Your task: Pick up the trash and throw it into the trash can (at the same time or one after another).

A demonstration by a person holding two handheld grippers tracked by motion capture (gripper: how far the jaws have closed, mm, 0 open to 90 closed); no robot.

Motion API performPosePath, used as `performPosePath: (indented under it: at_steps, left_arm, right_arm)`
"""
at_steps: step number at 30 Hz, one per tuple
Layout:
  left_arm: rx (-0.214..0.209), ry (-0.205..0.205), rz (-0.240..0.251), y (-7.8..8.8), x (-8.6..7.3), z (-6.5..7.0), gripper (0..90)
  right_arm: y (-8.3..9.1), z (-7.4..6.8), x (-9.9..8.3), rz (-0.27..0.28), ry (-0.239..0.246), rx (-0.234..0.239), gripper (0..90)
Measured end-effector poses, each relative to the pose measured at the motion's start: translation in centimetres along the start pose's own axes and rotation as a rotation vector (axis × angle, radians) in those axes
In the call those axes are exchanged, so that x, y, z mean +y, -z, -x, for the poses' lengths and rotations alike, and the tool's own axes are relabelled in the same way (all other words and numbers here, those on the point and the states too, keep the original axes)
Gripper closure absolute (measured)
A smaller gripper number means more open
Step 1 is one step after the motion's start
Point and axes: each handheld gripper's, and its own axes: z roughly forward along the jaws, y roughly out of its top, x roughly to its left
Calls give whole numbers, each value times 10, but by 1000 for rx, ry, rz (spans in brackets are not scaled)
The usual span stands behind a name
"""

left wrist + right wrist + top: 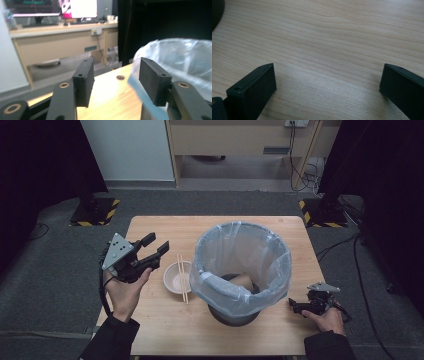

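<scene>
a: status on the table (165, 325) clear-up?
b: biggest item first. bin (242, 270) with the clear liner sits right of centre on the table, and a brownish paper cup (243, 280) already lies inside it, so i'd call that part done.
a: what's left?
b: white bowl (176, 277) just left of the bin, with the chopsticks (182, 278) laid across its right rim. both sit on the wood, untouched. i'd guess roughly a third through, two items to go.
a: hands?
b: left gripper (152, 250) is held up off the table in the left hand (125, 287), palm under the body, jaws pointing right toward the bin and tilted a bit upward. it hangs just left of and above the bowl. jaws are apart with nothing between them; the left gripper view shows bare wood and the liner past the pads (84, 80).
a: right one?
b: right gripper (295, 306) rests low at the front right of the table, near the bin's base, pointing left. jaws spread wide, empty; the right gripper view has plain wood grain between them.
a: next?
b: likely left goes for the bowl or the chopsticks. the thin sticks may roll off the rim.
</scene>
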Motion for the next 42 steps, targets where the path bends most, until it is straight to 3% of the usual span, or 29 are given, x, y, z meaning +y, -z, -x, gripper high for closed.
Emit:
performPosePath:
  at_steps: [4,9,13,20,24,35,42]
  left_arm:
    - [34,15,-57,-3,-21,-7,416]
    - [50,52,-127,-10,-48,-12,426]
    - [65,56,-205,-22,-72,-13,411]
    - [75,71,-286,-33,-97,-12,407]
    - [70,99,-335,-41,-113,-13,412]
    - [42,87,-437,-65,-137,1,410]
    - [37,79,-476,-72,-145,5,410]
  right_arm:
    - [0,0,0,1,-2,0,8]
    - [0,0,0,0,0,0,8]
    - [0,0,0,1,-2,0,8]
    - [0,0,0,1,-2,1,8]
    - [0,0,0,0,-1,2,8]
    - [0,0,0,-1,-1,2,8]
    - [0,0,0,-1,0,2,8]
